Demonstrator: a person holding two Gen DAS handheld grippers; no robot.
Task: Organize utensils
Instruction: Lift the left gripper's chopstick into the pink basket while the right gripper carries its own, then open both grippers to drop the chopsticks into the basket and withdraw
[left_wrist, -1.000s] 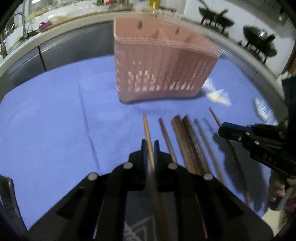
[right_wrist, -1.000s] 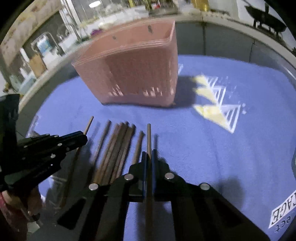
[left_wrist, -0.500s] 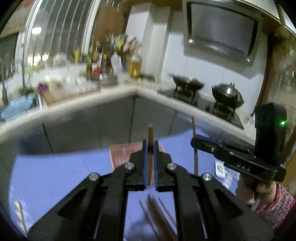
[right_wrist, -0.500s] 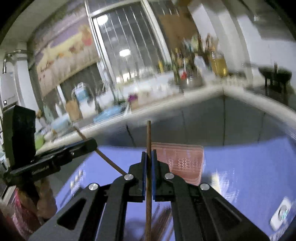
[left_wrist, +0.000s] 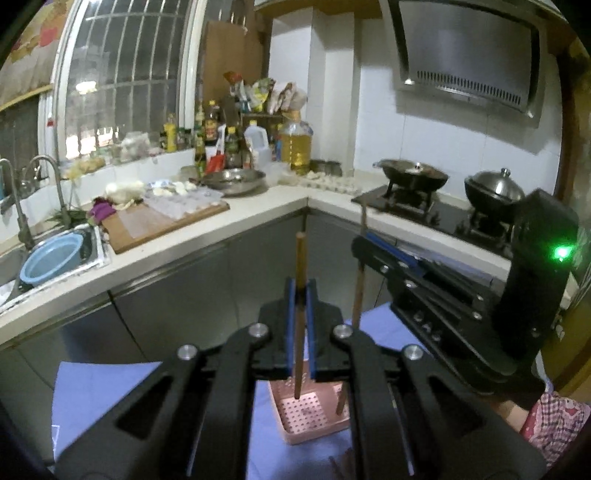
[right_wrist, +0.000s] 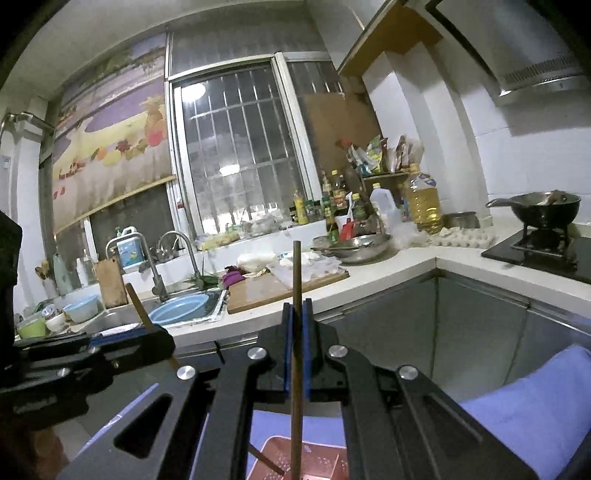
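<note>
Holding one chopstick apiece, both grippers sit above the pink basket (left_wrist: 308, 413). Left gripper (left_wrist: 300, 291): jaws clamped on a light wooden chopstick (left_wrist: 300, 258), upright, its lower tip over the basket's perforated floor. Right gripper (right_wrist: 296, 314): jaws clamped on a darker chopstick (right_wrist: 296, 273), also near upright, lower end over the basket.

Progress, as judged: neither stick released yet; the basket floor that shows looks bare, so this seems an early pair. More chopsticks probably remain on the blue cloth (left_wrist: 92, 387); only a hint of them shows at the bottom edge of the left view.

View differences: the left view shows the right gripper's body with its green light and a checked sleeve (left_wrist: 554, 417); the right view shows the sink (right_wrist: 177, 310) with a blue bowl more fully.
</note>
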